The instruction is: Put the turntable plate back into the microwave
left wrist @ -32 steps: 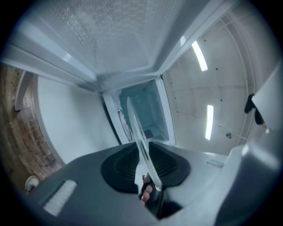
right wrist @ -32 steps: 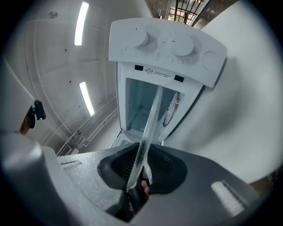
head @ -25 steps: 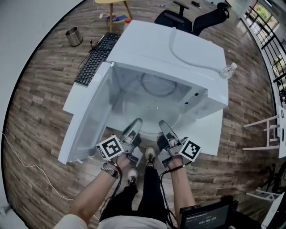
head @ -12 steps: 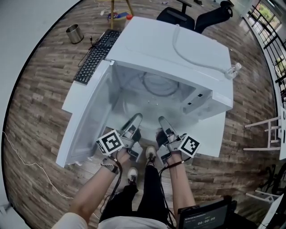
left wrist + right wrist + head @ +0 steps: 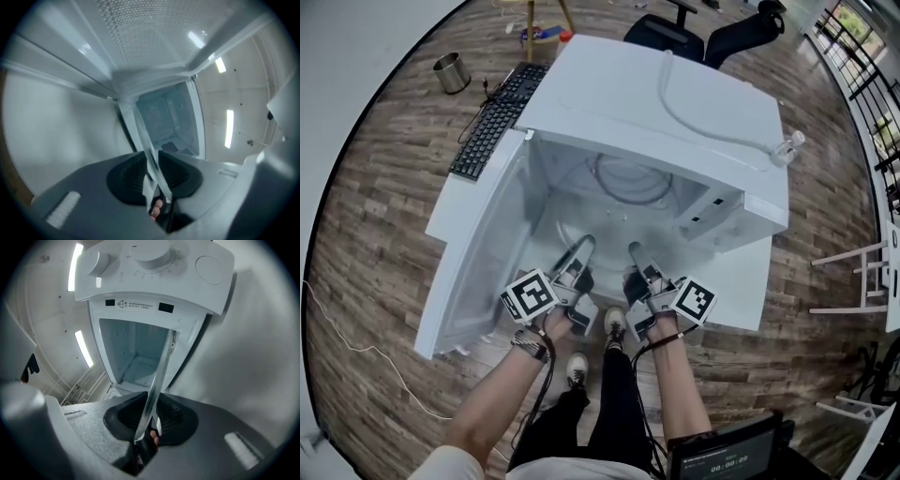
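The white microwave (image 5: 656,94) stands with its door (image 5: 478,253) swung open to the left and its cavity (image 5: 619,202) facing me. The clear glass turntable plate (image 5: 607,246) is held level at the cavity mouth. My left gripper (image 5: 581,247) is shut on its left rim and my right gripper (image 5: 635,253) on its right rim. In the left gripper view the plate's edge (image 5: 147,143) runs as a thin glass strip out of the closed pads. The right gripper view shows the same strip (image 5: 157,380) before the cavity (image 5: 133,352), under the dial panel (image 5: 150,261).
A ring (image 5: 633,178) lies on the cavity floor. The microwave sits on a white table (image 5: 741,281) with a black keyboard (image 5: 492,127) at its left. A cable (image 5: 703,122) and a bottle (image 5: 783,148) rest on top. A metal bin (image 5: 450,73) and an office chair (image 5: 703,37) stand beyond.
Both grippers have carried the plate a little toward the microwave's opening, keeping it level. Their grip looks the same.
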